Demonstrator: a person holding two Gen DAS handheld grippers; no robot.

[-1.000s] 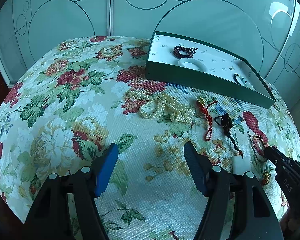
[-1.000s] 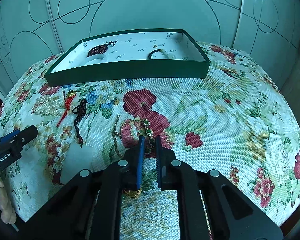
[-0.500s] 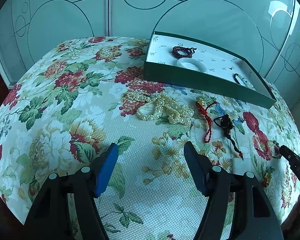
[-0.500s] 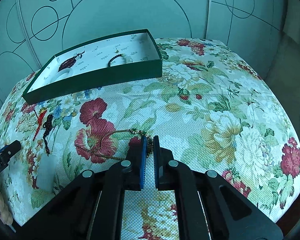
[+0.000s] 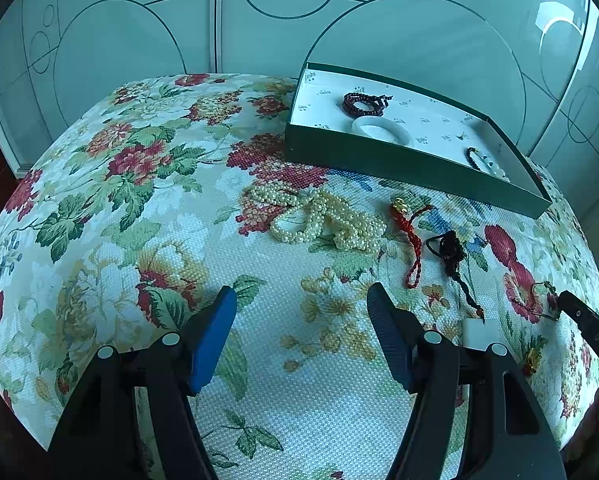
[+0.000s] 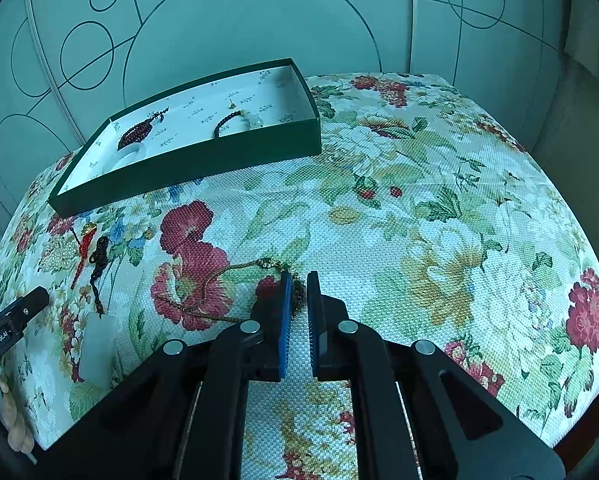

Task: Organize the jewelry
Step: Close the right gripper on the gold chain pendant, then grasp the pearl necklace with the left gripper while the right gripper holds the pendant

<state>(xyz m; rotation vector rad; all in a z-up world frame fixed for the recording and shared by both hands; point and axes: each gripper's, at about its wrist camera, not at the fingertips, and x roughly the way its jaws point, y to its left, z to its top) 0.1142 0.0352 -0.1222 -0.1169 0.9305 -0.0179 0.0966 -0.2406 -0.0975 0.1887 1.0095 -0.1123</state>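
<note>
Cloth (image 6: 439, 208) of coarse weave, printed with red flowers and green leaves, covers the rounded surface. On it, at the far side, stands a shallow green box (image 6: 203, 168) with a white patterned lining, holding a coil of dark red beads (image 5: 365, 104), a smooth white bangle (image 5: 381, 131) and a dark beaded bracelet (image 6: 239, 120). Near the box lie a heap of knobbly cream pearls (image 5: 327, 222), a twisted red cord (image 5: 413, 232) and a black cord (image 5: 453, 258).

The right gripper (image 6: 298, 280) is nearly closed, its blue ribbed pads pinching the dark-beaded end of a thin gold chain (image 6: 207, 280); the chain trails left across the cloth, its long axis running left to right. The left gripper (image 5: 299, 300) stands wide apart, holding nothing.
</note>
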